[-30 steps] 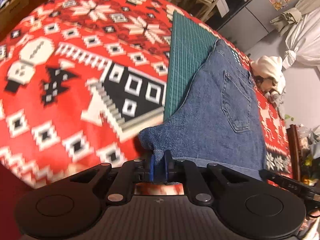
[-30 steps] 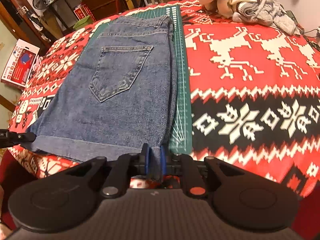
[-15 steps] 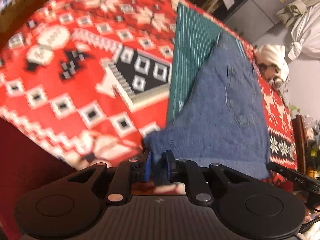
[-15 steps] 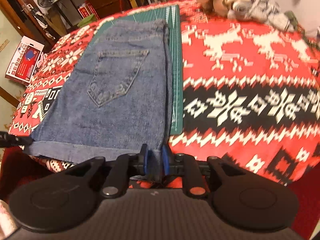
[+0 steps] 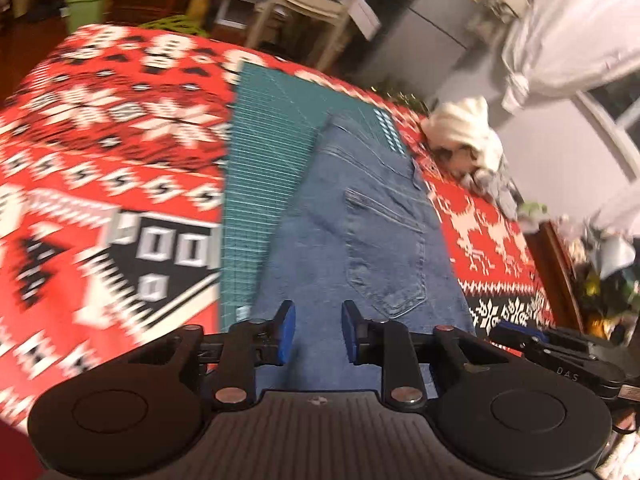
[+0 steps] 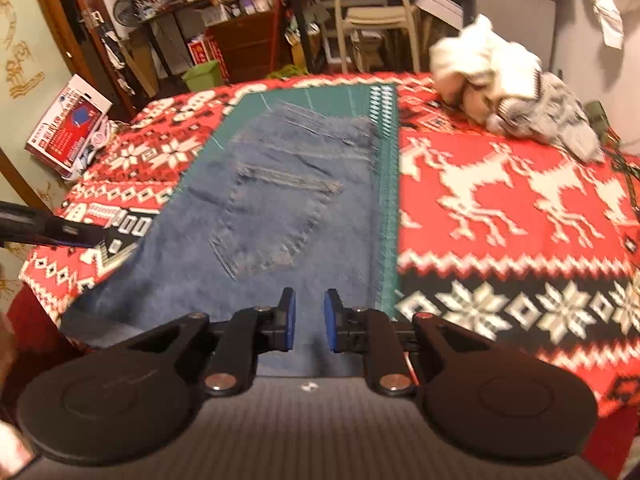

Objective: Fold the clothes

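The denim shorts (image 6: 288,216) lay flat on the green mat (image 6: 386,184) mid-frame, both hand-held grippers – left (image 5: 316,334), right (image 6: 307,322) – parted and empty; thick, floppy denim, best pinched at hem corners.

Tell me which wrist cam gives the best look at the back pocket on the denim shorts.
Left wrist: the back pocket on the denim shorts is nearly sharp, with its stitched outline readable. Right wrist shows the whole pocket too, more centred, but motion blur doubles its edges.
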Demonstrator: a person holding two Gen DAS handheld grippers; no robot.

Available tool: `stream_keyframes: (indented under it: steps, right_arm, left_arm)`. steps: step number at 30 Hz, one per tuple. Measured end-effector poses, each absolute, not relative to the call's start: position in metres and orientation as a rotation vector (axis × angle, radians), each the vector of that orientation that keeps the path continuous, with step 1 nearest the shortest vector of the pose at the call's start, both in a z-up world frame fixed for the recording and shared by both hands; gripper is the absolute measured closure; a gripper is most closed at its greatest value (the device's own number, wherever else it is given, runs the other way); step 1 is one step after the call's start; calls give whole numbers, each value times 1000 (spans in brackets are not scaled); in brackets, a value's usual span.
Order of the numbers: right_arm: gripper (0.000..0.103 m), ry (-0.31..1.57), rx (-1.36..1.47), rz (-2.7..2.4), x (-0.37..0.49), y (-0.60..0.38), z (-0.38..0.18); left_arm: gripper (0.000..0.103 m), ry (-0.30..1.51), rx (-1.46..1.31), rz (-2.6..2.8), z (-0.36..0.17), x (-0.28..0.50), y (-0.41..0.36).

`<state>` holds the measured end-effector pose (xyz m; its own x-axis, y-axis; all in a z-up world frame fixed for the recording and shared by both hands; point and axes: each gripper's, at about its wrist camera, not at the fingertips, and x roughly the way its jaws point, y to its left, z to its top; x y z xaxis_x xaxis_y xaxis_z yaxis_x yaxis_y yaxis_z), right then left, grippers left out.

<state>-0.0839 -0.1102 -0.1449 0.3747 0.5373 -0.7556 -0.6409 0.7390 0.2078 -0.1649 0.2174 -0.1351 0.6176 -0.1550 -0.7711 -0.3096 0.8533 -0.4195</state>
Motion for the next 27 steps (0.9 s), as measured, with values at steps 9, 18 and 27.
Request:
stream_keyframes:
  steps: [9, 18, 27]
  right_arm:
    - [87, 990, -158, 734, -68, -66, -190]
    - [90, 1016, -109, 722, -61, -82, -199]
    - [90, 1009, -125, 712, -66, -87, -196]
  left_arm:
    - [93, 1001, -534, 158, -183, -151, 226]
    - [100, 1004, -589, 168, -186, -189, 247]
    - [100, 1018, -516, 193, -181, -203, 239]
